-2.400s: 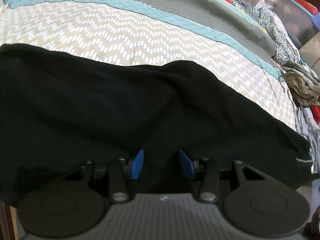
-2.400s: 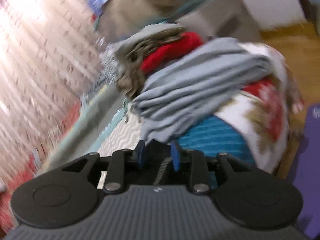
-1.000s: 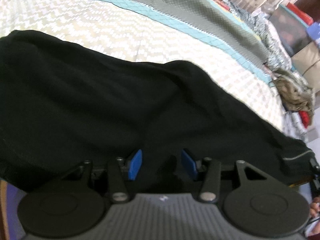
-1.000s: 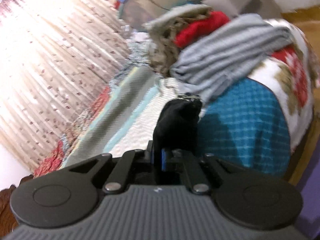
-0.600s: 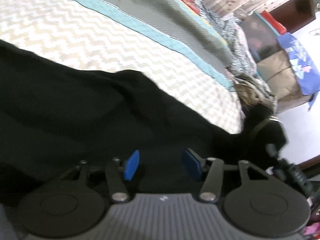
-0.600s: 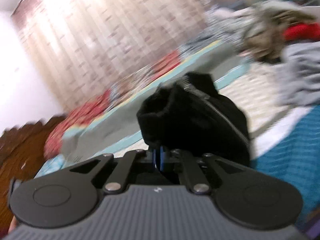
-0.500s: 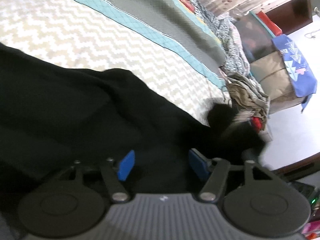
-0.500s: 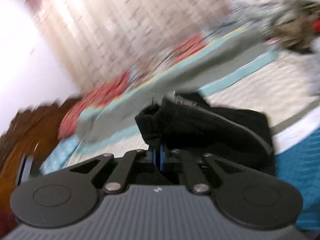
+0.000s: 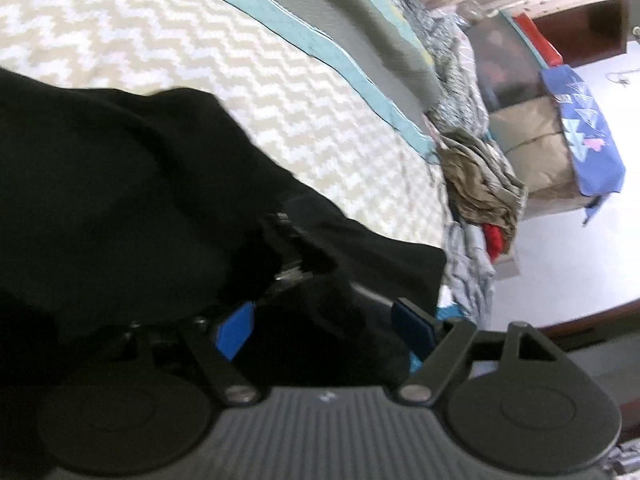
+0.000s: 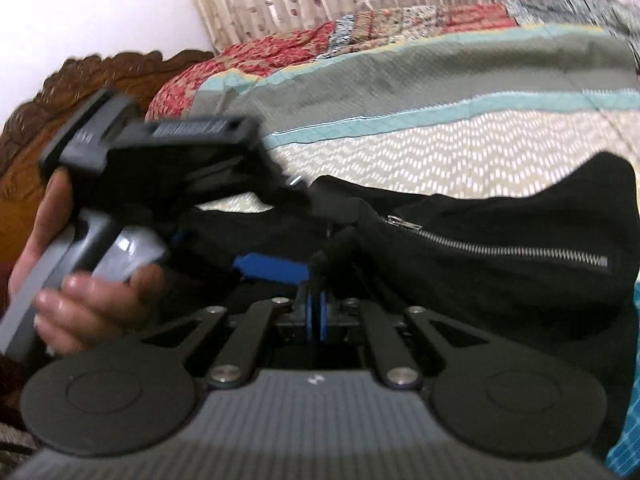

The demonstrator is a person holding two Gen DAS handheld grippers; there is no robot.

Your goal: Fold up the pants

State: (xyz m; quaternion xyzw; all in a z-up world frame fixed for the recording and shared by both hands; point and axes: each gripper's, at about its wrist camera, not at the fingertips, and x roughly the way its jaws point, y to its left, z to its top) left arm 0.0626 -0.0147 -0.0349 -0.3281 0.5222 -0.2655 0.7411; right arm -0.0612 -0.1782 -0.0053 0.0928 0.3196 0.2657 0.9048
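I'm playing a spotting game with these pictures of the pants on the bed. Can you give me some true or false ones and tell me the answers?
1. The black fabric pants lie on a zigzag-patterned cream bedspread. True.
2. The right tool is wide open with nothing in it. False: its blue pads are pinched shut on the black pants fabric.
3. A silver metal zipper shows on the pants. True.
4. The left tool is clamped tightly shut. False: its blue pads stand wide apart and have just been opening, with black fabric lying between them.
5. The crumpled pile of clothes at the bed's edge is all yellow. False: it shows olive-brown, red and grey pieces.
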